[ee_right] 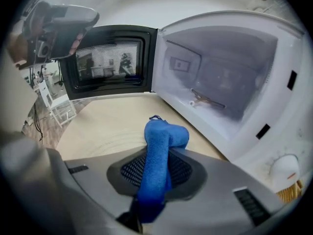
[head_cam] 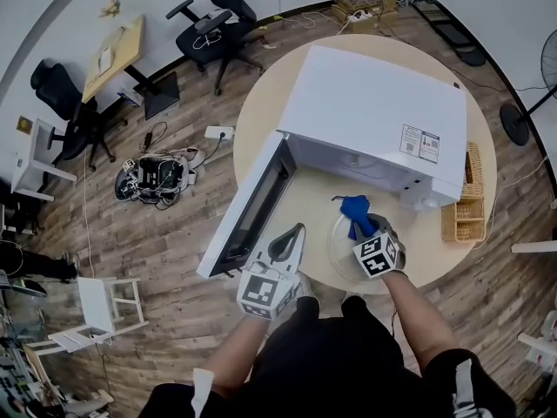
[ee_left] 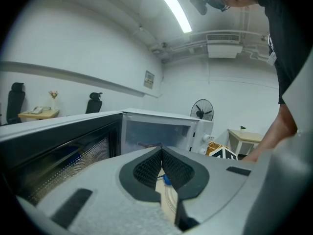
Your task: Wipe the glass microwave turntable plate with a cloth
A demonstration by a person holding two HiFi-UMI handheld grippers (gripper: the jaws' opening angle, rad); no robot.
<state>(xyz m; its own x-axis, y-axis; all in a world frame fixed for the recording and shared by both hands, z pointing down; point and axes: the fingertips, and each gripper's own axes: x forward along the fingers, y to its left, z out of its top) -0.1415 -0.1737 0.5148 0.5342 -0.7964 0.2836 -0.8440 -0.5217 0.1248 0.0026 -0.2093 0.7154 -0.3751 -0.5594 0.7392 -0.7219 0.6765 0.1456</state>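
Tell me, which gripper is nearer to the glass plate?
Right. The right gripper, shut on the cloth, is over the plate. The left gripper, shut, is off to the plate's left, by the microwave door.

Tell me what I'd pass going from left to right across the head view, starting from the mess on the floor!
First the tangle of cables → the open microwave door → the blue cloth → the wicker basket.
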